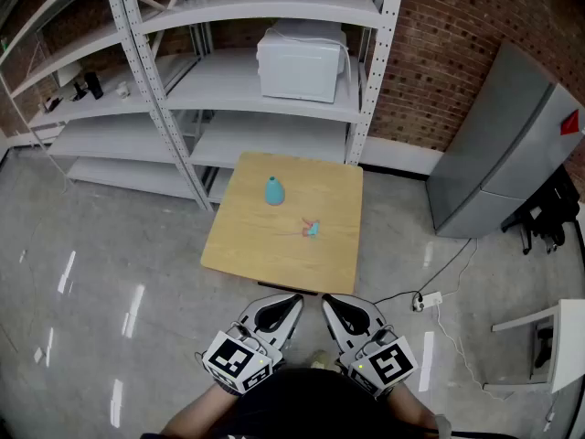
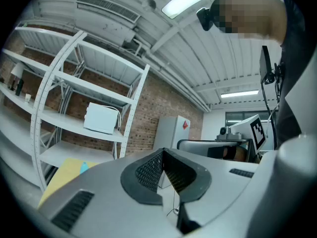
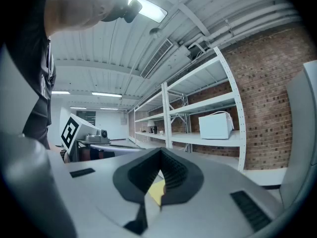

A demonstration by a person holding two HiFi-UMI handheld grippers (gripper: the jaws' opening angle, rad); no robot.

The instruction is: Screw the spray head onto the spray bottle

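A small teal spray bottle (image 1: 273, 191) stands upright on the far half of a square wooden table (image 1: 247, 245). The spray head (image 1: 311, 229), teal with a red part, lies loose on the tabletop to the bottle's right and nearer me. My left gripper (image 1: 294, 298) and right gripper (image 1: 327, 299) are held side by side close to my body, just short of the table's near edge, both shut with nothing between the jaws. In the left gripper view the shut left gripper (image 2: 162, 152) points level past a sliver of the bottle (image 2: 83, 167). The right gripper (image 3: 159, 152) is shut too.
White metal shelving (image 1: 274, 99) stands right behind the table against a brick wall, with a white box-like appliance (image 1: 302, 62) on it. A grey cabinet (image 1: 503, 144) is at the right. A power strip and cable (image 1: 430, 298) lie on the floor beside the table.
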